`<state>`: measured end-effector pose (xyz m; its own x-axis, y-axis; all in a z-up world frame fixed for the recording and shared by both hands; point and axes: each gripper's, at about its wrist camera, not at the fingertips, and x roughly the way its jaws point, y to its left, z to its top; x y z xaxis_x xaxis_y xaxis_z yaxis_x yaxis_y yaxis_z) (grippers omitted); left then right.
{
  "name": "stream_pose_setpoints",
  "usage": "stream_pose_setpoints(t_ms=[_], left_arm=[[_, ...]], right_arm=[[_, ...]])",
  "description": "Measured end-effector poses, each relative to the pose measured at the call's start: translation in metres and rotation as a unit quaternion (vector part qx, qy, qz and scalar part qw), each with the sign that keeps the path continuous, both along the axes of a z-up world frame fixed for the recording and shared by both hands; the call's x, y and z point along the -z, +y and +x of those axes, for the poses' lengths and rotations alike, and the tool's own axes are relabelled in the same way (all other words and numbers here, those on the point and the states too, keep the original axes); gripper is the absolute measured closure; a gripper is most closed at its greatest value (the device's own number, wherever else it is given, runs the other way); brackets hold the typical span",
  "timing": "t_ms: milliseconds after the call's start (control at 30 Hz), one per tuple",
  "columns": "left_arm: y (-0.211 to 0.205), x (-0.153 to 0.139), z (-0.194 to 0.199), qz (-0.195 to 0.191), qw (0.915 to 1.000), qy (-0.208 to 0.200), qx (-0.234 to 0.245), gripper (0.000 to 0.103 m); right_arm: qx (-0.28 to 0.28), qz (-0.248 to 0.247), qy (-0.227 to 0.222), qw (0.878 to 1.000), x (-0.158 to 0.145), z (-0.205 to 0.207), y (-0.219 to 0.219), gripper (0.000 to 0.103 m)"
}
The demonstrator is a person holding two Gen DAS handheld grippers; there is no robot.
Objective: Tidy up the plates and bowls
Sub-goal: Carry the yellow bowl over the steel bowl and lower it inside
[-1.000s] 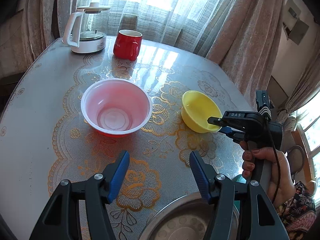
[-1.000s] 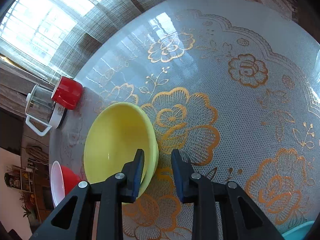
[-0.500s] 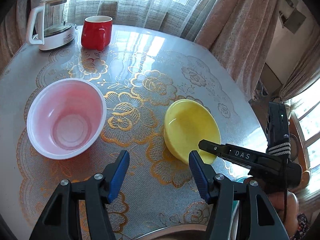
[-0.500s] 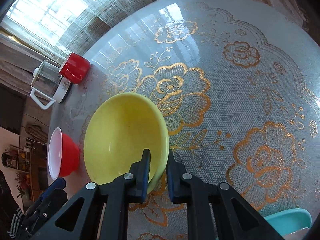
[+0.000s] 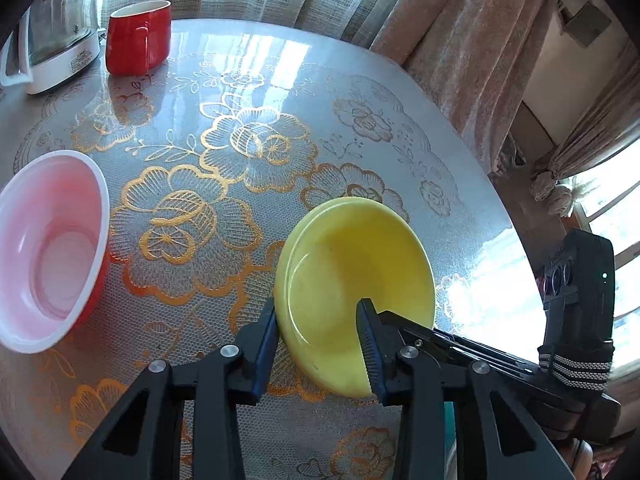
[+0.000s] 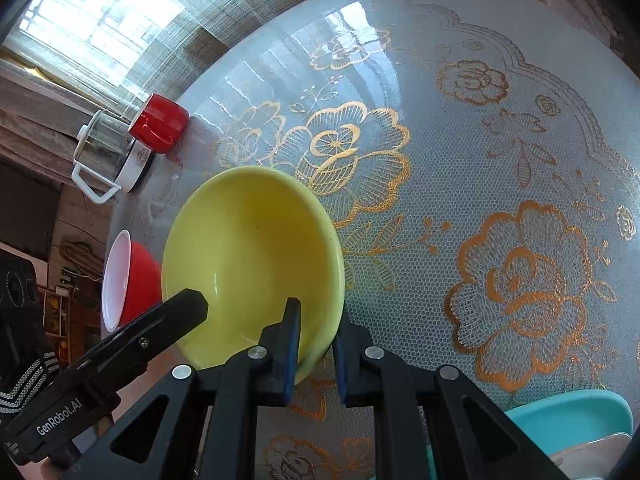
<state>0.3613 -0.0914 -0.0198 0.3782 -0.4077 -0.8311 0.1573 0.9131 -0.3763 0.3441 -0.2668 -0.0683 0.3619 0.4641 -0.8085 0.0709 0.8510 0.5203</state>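
Observation:
The yellow bowl (image 5: 352, 264) stands tilted on the lace-covered table (image 5: 248, 92), its near side raised. My right gripper (image 6: 316, 344) is shut on its near rim, one finger inside and one outside. My left gripper (image 5: 320, 336) straddles the bowl's near-left rim; its jaws are closing, with the left pad at the outer wall and the right pad inside the bowl. One left gripper finger (image 6: 188, 304) reaches over the bowl (image 6: 248, 256) in the right wrist view. A red bowl with a pale pink inside (image 5: 48, 248) sits upright to the left.
A red mug (image 5: 136, 38) and a glass kettle (image 5: 56, 32) stand at the far edge by the curtains. A teal plate (image 6: 568, 420) lies near me on the right. The table's rounded edge (image 5: 500, 208) drops off to the right.
My left gripper swung right from the red bowl to the yellow bowl and narrowed around its rim. My right gripper closed on the rim and the bowl tipped up.

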Motion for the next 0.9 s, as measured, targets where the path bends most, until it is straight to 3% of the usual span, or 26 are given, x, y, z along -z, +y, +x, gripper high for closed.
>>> stream_pose_setpoints(t_ms=[100, 200, 500, 900], left_arm=[[0.001, 0.005, 0.001, 0.012, 0.9999, 0.001, 0.000, 0.085], [0.008, 0.009, -0.003, 0.001, 1.0000, 0.006, -0.004, 0.092], [0.021, -0.001, -0.025, -0.011, 0.9999, -0.004, -0.013, 0.092], [0.055, -0.053, -0.100, -0.023, 0.9964, -0.073, -0.037, 0.092]], right_arm=[[0.002, -0.005, 0.000, 1.000, -0.001, -0.005, -0.001, 0.088], [0.003, -0.008, -0.005, 1.000, -0.001, -0.009, -0.002, 0.088], [0.003, 0.002, -0.011, 1.000, -0.012, -0.026, 0.002, 0.088], [-0.011, 0.006, -0.060, 0.998, -0.062, -0.079, 0.025, 0.088]])
